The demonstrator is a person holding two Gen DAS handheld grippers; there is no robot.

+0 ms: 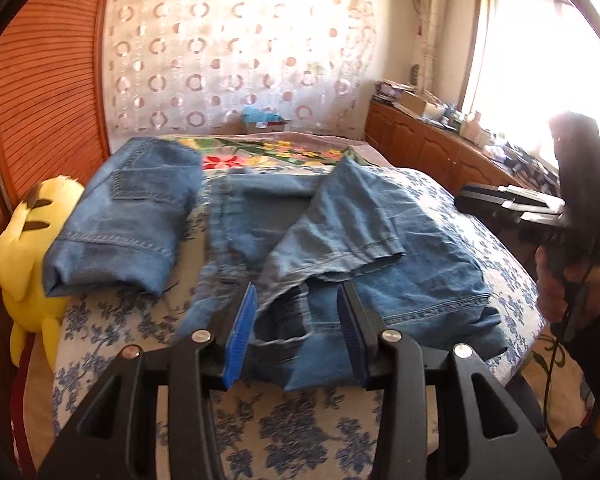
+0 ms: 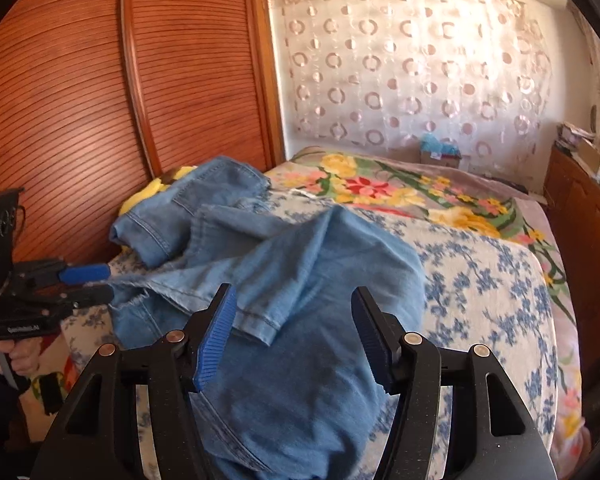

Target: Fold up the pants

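Note:
A pair of light blue jeans (image 1: pixel 340 240) lies partly folded across the bed, one leg doubled over with its hem on top. A second denim pair (image 1: pixel 128 216) rests folded at the back left. My left gripper (image 1: pixel 296 320) hovers open over the near hem; cloth shows between the pads without being pinched. In the right wrist view my right gripper (image 2: pixel 296 320) is open above the jeans (image 2: pixel 300 280), pads clear of the fabric. The left gripper (image 2: pixel 100 282) appears there at the left, tips by the frayed hem. The right gripper (image 1: pixel 460 200) shows at the right, off the jeans.
The bed (image 1: pixel 300 432) has a blue-flowered cover, with a bright floral blanket (image 1: pixel 268 152) farther back. A yellow plush toy (image 1: pixel 28 248) sits against the slatted wooden wardrobe door (image 1: pixel 48 80). Cluttered wooden cabinets (image 1: pixel 420 144) run under the window. A box (image 1: pixel 264 122) stands by the curtain.

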